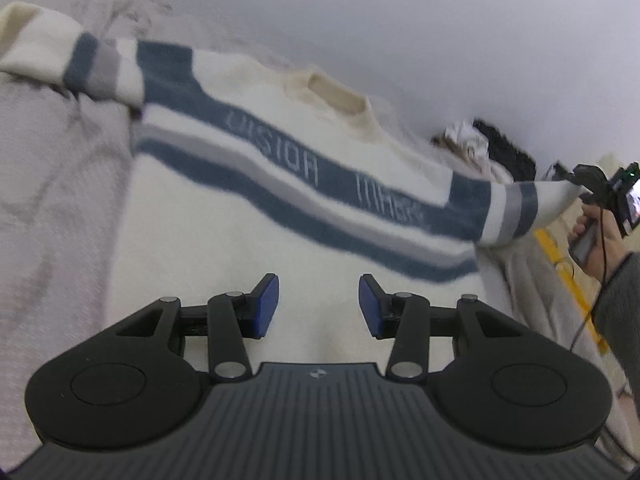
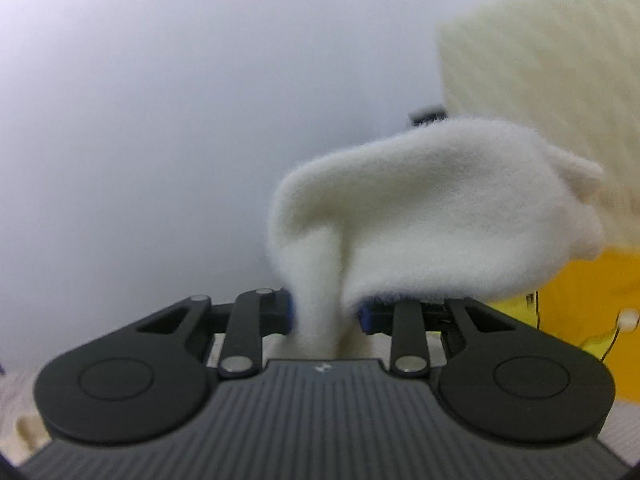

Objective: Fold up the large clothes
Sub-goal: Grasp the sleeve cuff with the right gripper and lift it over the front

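A cream sweater (image 1: 248, 208) with blue and grey chest stripes lies face up on a grey bedspread (image 1: 52, 184), neck away from me. My left gripper (image 1: 319, 304) is open and empty, hovering over the sweater's lower body. The sweater's left-hand sleeve (image 1: 60, 56) lies spread out. Its right-hand sleeve (image 1: 520, 208) is lifted off the bed. My right gripper (image 1: 588, 184) shows at the far right of the left wrist view, holding that sleeve's cuff. In the right wrist view my right gripper (image 2: 326, 312) is shut on the cream cuff (image 2: 420, 224), which bunches above the fingers.
A pale wall (image 1: 400, 20) rises behind the bed. A crumpled pile of dark and light cloth (image 1: 484, 148) lies at the bed's far right. A yellow object (image 2: 592, 292) sits low right in the right wrist view. The bed edge with a yellow strip (image 1: 568, 272) runs at right.
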Demonstrator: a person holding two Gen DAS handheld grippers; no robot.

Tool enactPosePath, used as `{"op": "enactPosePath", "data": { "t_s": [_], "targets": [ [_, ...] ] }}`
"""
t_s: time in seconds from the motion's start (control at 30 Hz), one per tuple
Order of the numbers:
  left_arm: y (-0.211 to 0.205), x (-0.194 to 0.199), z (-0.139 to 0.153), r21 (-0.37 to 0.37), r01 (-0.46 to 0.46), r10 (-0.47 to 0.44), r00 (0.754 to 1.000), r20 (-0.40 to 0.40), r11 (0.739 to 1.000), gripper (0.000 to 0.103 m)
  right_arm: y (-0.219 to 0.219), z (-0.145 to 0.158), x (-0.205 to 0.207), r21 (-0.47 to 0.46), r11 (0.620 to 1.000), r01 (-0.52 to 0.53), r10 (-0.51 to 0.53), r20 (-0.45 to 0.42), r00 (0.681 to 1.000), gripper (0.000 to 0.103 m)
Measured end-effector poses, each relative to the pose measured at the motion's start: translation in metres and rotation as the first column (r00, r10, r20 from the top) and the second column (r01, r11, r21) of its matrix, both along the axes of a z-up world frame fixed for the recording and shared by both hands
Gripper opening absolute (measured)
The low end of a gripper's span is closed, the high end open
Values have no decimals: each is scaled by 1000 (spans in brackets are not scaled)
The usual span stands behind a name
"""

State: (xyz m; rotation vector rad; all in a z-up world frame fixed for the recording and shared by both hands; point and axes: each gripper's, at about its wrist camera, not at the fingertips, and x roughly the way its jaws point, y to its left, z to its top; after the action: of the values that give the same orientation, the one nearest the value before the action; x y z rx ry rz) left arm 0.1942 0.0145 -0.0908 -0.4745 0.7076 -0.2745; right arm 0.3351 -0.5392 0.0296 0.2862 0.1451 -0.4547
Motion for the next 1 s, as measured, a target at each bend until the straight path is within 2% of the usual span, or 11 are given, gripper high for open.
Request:
{"op": "enactPosePath", "data": {
  "t_s": [0.17,0.4,0.57,0.77,0.9,1.0],
  "targets": [
    [21,-12,18,-31,-33,35,998,51,999,50,74,37,-32,-129,990,-64,67,20,998,32],
    [50,-23,37,-59,-60,66,992,105,996,50,172,40,-76,-332,933,-137,151,19,988,32],
    [68,-24,45,-59,-70,77,989,130,996,50,230,15,-104,-419,886,-199,217,-6,976,32],
    [89,-24,51,-25,-120,123,977,174,992,50,290,-36,-136,-469,825,-315,316,-79,946,32],
    [99,-16,44,-43,-147,152,977,151,988,50,323,-76,-157,-507,750,-425,406,-153,901,32],
    [102,-7,39,-29,-162,164,979,123,986,50,342,-102,-168,-516,689,-509,459,-234,857,32]
  ]
}}
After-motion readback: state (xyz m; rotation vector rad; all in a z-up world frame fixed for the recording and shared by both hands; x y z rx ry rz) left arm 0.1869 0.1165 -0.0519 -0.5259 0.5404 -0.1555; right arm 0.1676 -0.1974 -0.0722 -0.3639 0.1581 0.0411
